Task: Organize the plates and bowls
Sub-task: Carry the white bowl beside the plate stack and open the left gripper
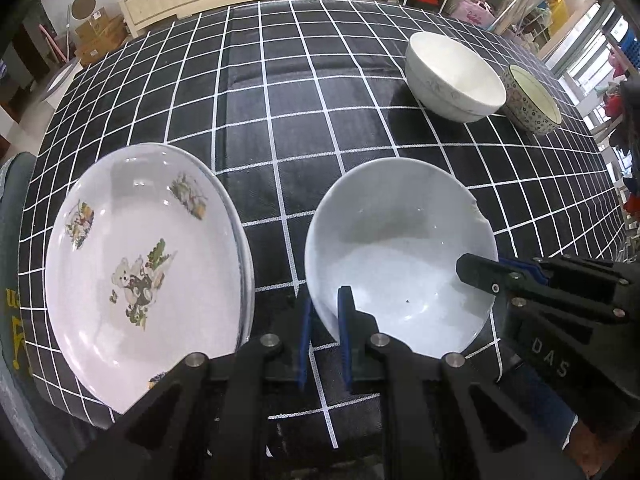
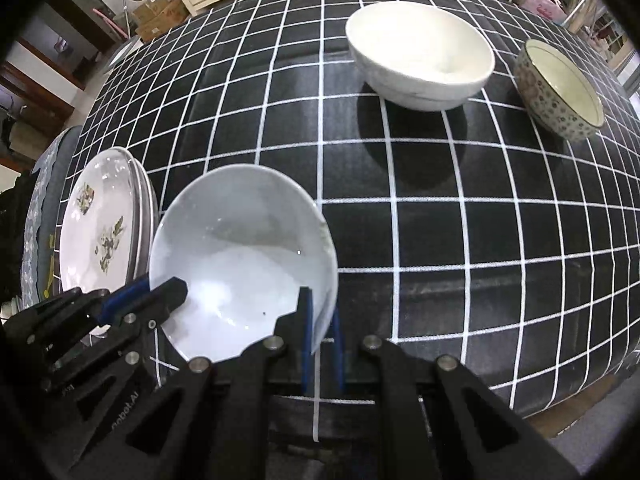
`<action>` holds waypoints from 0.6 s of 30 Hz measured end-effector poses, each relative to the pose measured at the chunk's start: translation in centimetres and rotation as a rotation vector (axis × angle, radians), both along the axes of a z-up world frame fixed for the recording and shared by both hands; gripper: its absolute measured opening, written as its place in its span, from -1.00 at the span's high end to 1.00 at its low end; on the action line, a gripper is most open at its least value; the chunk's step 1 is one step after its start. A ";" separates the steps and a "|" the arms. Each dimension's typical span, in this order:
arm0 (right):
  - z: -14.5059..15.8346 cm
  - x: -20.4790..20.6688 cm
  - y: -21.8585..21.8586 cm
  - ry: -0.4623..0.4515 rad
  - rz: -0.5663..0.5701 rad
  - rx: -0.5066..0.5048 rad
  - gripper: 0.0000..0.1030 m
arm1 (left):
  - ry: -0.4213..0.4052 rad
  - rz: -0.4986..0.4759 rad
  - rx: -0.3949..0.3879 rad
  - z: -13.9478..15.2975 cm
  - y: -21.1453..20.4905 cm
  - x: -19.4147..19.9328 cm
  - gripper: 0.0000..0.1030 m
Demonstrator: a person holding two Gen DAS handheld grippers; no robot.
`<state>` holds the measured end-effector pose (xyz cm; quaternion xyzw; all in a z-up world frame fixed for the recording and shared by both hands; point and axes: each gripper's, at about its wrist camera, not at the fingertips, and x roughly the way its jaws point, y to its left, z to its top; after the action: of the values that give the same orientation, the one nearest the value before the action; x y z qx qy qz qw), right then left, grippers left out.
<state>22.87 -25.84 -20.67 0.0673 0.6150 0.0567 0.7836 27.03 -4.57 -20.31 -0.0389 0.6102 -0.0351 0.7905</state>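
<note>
Left wrist view: left hand-held gripper clamped on near-left rim of plain white bowl, one blue pad inside, one outside. Right hand-held gripper enters from the right, clamped on the same bowl's right rim. Bowl looks lifted off the checked counter, slightly tilted. Left of left gripper: stacked plates, top one a bear-print plate. Far ahead to the right: large white bowl with patterned bowl just beside it. Right wrist view: right hand-held gripper pinching bowl rim; left hand-held gripper grips opposite rim; plates beyond it.
</note>
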 end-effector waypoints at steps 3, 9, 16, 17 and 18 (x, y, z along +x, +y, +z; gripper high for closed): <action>-0.3 0.8 0.9 0.004 0.002 0.000 0.76 | 0.005 0.000 -0.013 0.0 0.2 0.0 0.79; -0.3 1.4 1.7 -0.003 0.018 -0.013 0.76 | 0.013 0.014 -0.037 0.0 0.6 0.1 0.79; 0.3 1.6 1.3 0.013 0.039 -0.038 0.55 | -0.010 0.044 -0.041 1.3 1.7 1.0 0.65; 0.5 1.7 1.2 0.007 0.040 -0.054 0.44 | -0.016 0.048 -0.041 1.5 1.9 1.3 0.65; 0.9 1.7 1.0 -0.005 0.039 -0.072 0.34 | -0.022 0.050 -0.041 1.8 2.0 1.4 0.65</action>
<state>24.56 -24.85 -19.80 0.0269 0.6160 0.0499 0.7857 28.48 -2.58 -18.53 -0.0702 0.5994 -0.0283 0.7969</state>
